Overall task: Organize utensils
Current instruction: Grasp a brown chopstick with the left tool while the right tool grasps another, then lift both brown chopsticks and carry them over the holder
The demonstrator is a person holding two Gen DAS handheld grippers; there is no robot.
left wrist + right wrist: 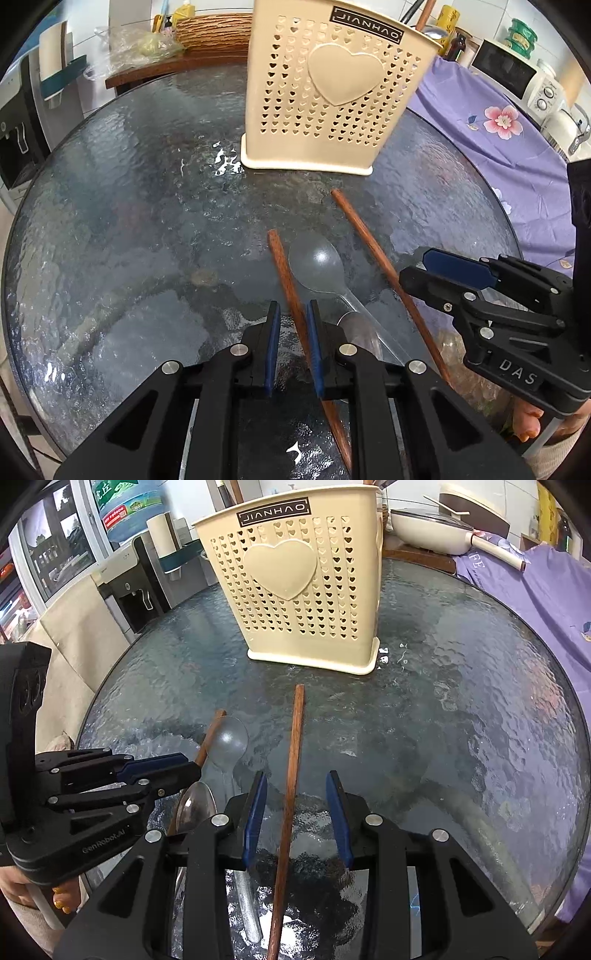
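Left tongs [293, 325] stand narrowly open astride the left chopstick [286, 273]. Right tongs [297, 805] gape wider around the right chopstick [291, 768]. Both sticks lie lengthwise on the glass surface [129, 221], tips toward the cream utensil holder [325, 92] at upper centre.

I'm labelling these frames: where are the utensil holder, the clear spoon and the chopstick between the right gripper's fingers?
utensil holder [282, 568], right wrist view, raised heart.
clear spoon [316, 264], left wrist view, bowl.
chopstick [293, 760], right wrist view, mid-shaft.
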